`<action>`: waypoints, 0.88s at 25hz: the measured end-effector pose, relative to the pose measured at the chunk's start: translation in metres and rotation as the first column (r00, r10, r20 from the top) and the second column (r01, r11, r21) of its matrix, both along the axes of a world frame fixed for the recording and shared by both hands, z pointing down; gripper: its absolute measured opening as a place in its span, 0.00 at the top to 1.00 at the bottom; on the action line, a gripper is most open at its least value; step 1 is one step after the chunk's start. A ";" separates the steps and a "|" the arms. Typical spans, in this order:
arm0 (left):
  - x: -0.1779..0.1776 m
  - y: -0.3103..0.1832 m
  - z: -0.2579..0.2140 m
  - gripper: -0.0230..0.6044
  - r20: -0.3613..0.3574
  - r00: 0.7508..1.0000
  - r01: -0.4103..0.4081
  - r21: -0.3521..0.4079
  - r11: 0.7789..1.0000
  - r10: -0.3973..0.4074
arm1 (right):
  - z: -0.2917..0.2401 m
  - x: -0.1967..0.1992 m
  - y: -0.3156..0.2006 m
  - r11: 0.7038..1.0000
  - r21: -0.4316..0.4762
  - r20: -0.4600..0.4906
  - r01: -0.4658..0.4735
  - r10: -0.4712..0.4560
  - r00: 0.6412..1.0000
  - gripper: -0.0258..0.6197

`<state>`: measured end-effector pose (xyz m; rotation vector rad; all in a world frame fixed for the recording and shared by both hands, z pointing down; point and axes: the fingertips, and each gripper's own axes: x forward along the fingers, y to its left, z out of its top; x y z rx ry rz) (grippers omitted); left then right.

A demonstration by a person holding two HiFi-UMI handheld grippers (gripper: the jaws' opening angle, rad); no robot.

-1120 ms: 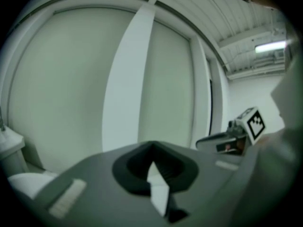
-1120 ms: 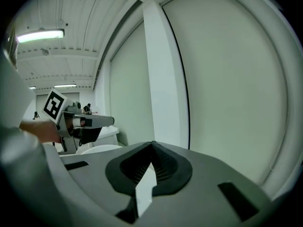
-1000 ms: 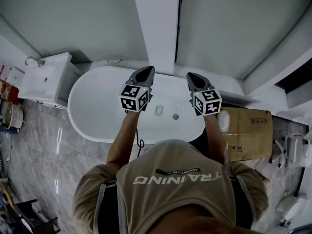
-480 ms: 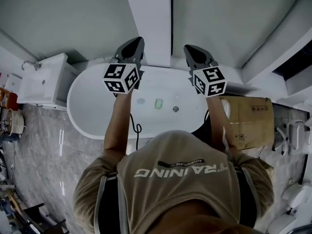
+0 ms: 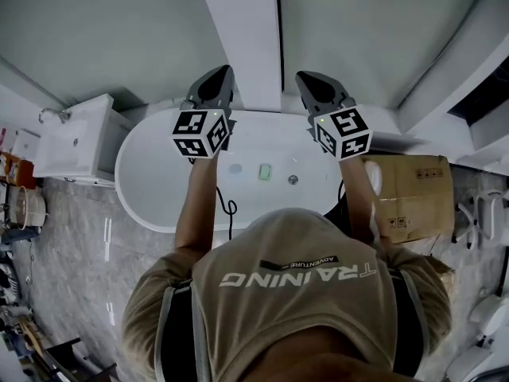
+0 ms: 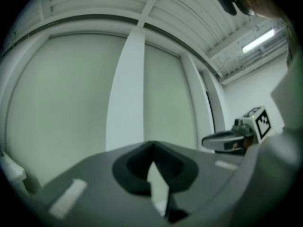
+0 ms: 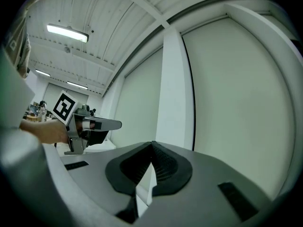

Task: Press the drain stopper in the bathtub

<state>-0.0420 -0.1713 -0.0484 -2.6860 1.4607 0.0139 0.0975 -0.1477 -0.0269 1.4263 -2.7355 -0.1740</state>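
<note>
The white oval bathtub (image 5: 147,189) lies below me in the head view. Its small round metal drain stopper (image 5: 293,180) sits on the tub floor, right of a green block (image 5: 265,171). Both grippers are raised well above the tub and point at the wall. My left gripper (image 5: 220,73) is shut with nothing in it, and its tips meet in the left gripper view (image 6: 151,148). My right gripper (image 5: 308,81) is shut and empty too, tips closed in the right gripper view (image 7: 151,145). Each gripper view shows the other gripper beside it; neither shows the tub.
A white pillar (image 5: 242,38) runs up the wall behind the tub, between the two grippers. A washbasin cabinet (image 5: 75,138) stands left of the tub, and a cardboard box (image 5: 409,193) to its right. A dark cable (image 5: 229,209) hangs over the tub's near rim.
Both grippers have risen from over the tub's far rim to higher up in front of the wall. Both stay shut.
</note>
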 end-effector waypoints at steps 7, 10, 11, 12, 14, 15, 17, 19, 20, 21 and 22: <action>0.005 -0.003 0.007 0.96 -0.015 1.000 -0.016 -0.020 1.000 0.015 | 0.013 0.000 -0.006 0.999 -0.032 0.009 0.003 -0.003 1.000 0.95; 0.003 -0.008 0.012 0.96 -0.010 1.000 -0.009 -0.028 1.000 0.009 | 0.015 0.003 -0.013 0.999 -0.037 0.018 -0.001 0.001 1.000 0.95; 0.003 -0.010 0.013 0.96 -0.006 1.000 -0.007 -0.029 1.000 0.007 | 0.016 0.005 -0.015 0.999 -0.041 0.021 -0.001 0.001 1.000 0.95; 0.003 -0.011 0.015 0.96 -0.003 1.000 -0.005 -0.031 1.000 0.005 | 0.017 0.006 -0.018 0.999 -0.047 0.025 0.001 0.000 1.000 0.95; 0.002 -0.014 0.020 0.96 0.001 1.000 0.000 -0.037 0.999 0.000 | 0.019 0.007 -0.023 0.998 -0.056 0.035 0.006 -0.004 0.999 0.95; 0.001 -0.016 0.023 0.96 0.001 1.000 0.002 -0.044 0.999 -0.002 | 0.020 0.005 -0.025 0.998 -0.058 0.037 0.010 -0.008 0.999 0.95; -0.001 -0.019 0.030 0.96 0.002 1.000 0.007 -0.061 0.998 -0.007 | 0.022 0.002 -0.026 0.998 -0.059 0.032 0.017 -0.015 0.999 0.95; 0.001 -0.021 0.034 0.96 0.000 1.000 0.009 -0.070 0.997 -0.009 | 0.024 0.002 -0.027 0.998 -0.058 0.021 0.023 -0.022 1.000 0.95; 0.003 -0.022 0.035 0.96 -0.002 1.000 0.008 -0.071 0.997 -0.008 | 0.025 0.003 -0.027 0.998 -0.058 0.016 0.026 -0.025 1.000 0.95; 0.005 -0.022 0.035 0.96 -0.002 1.000 0.006 -0.071 0.997 -0.006 | 0.025 0.004 -0.028 0.998 -0.059 0.013 0.028 -0.028 1.000 0.95; 0.007 -0.022 0.035 0.96 0.001 1.000 0.004 -0.070 0.998 -0.004 | 0.026 0.005 -0.029 0.998 -0.060 0.012 0.029 -0.029 1.000 0.95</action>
